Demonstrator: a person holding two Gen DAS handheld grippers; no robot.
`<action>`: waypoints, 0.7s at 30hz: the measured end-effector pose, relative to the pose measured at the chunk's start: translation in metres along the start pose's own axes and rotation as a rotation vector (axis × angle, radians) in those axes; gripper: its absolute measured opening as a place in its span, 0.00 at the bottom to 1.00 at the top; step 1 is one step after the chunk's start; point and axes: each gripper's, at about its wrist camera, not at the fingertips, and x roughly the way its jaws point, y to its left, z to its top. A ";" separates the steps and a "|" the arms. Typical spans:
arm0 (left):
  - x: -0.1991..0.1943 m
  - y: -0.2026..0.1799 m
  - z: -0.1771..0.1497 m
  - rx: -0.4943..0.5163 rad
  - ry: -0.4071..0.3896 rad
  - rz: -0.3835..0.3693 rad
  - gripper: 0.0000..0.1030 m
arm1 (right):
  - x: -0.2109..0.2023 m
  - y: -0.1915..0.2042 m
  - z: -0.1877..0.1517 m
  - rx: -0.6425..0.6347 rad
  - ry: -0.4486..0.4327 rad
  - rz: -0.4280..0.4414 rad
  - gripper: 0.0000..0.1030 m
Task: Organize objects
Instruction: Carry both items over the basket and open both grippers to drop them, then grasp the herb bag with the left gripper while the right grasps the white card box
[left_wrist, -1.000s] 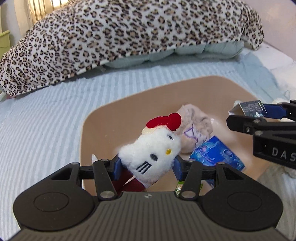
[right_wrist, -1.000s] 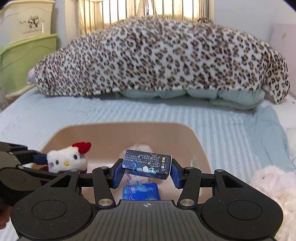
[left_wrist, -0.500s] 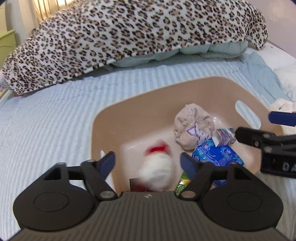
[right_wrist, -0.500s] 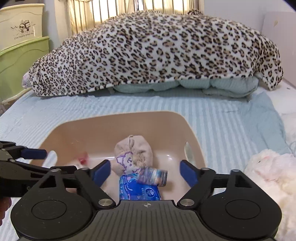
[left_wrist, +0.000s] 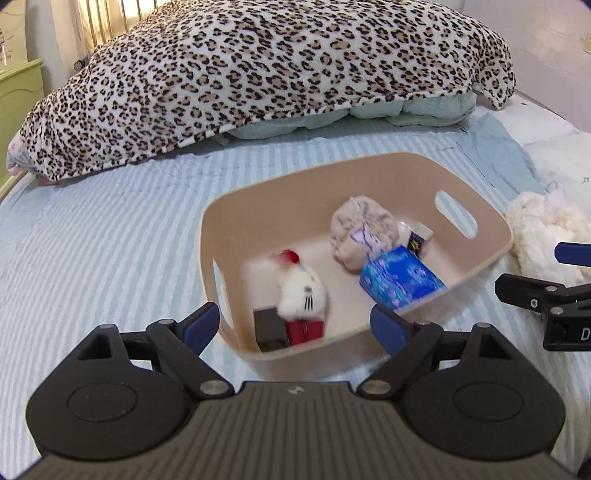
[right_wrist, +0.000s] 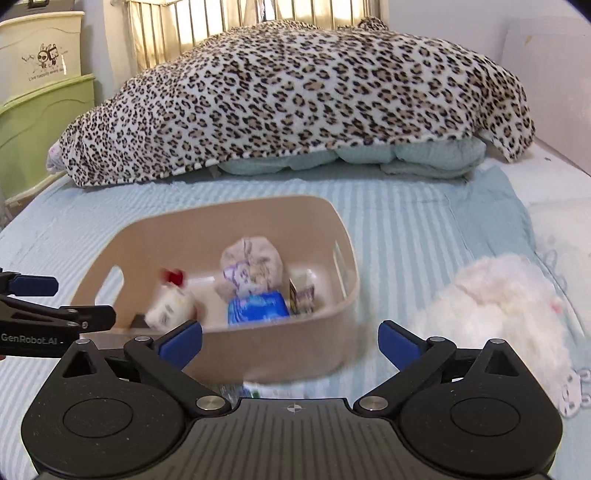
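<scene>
A tan plastic basket (left_wrist: 491, 254) (right_wrist: 332, 314) sits on the striped bed. Inside lie a white cat plush with a red bow (left_wrist: 301, 291) (right_wrist: 170, 302), a grey rolled cloth (left_wrist: 360, 230) (right_wrist: 253, 264), a blue tissue pack (left_wrist: 400, 282) (right_wrist: 256, 312), a small dark carton (left_wrist: 419, 240) (right_wrist: 303, 293) and a dark brown box (left_wrist: 269, 326). My left gripper (left_wrist: 295, 325) is open and empty, just in front of the basket. My right gripper (right_wrist: 290, 341) is open and empty, in front of the basket's near wall. Each gripper shows at the edge of the other's view.
A fluffy white plush (right_wrist: 506, 310) (left_wrist: 543, 229) lies on the bed right of the basket. A leopard-print blanket (left_wrist: 258, 74) (right_wrist: 295, 99) is heaped over a pale quilt at the back. Green and cream storage drawers (right_wrist: 40, 110) stand at the far left. Something lies under my right gripper, blurred.
My left gripper let go of the cat plush and my right let go of the small carton; both landed in the basket. Both grippers opened and drew back from the basket.
</scene>
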 end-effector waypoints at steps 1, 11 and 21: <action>-0.002 -0.002 -0.004 0.000 -0.001 -0.005 0.87 | -0.002 -0.001 -0.005 -0.003 0.008 -0.004 1.00; 0.008 -0.024 -0.048 0.005 0.066 -0.027 0.88 | 0.008 -0.008 -0.046 -0.027 0.098 -0.055 1.00; 0.054 -0.040 -0.066 -0.020 0.137 -0.043 0.88 | 0.028 -0.018 -0.064 -0.024 0.144 -0.074 1.00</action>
